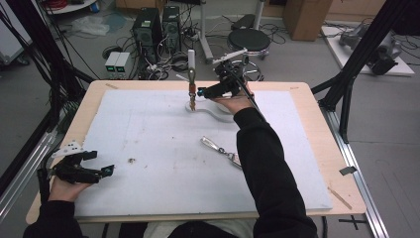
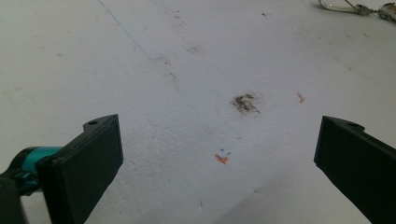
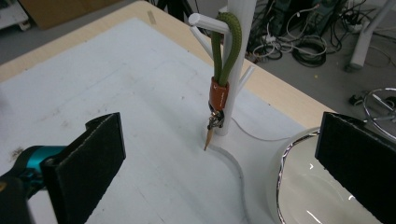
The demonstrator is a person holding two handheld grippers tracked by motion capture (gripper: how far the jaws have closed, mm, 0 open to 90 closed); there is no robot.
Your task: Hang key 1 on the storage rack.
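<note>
Right gripper (image 1: 202, 92): held at the far middle of the table, jaws wide apart with nothing between them, pointing at the white stand.
White stand (image 3: 238, 56): upright post with short pegs, standing at the far edge of the white mat (image 1: 148, 129).
Green-loop keychain (image 3: 222, 70): hangs from an upper peg of the stand; below the green cord loop sit an orange sleeve and a small metal clasp, and its pointed tip hangs just above the mat. It is free of the right gripper's jaws.
White bowl (image 3: 299, 186): just beside the stand's base, under the right hand; its shiny inside reflects light, and I see nothing lying in it, though one black jaw covers part of it.
Second keychain (image 1: 220, 148): lies flat on the mat near the middle, close to the right sleeve, in no container.
Left gripper (image 1: 109, 170): low at the near left corner, jaws wide apart over bare, speckled mat, holding nothing.
</note>
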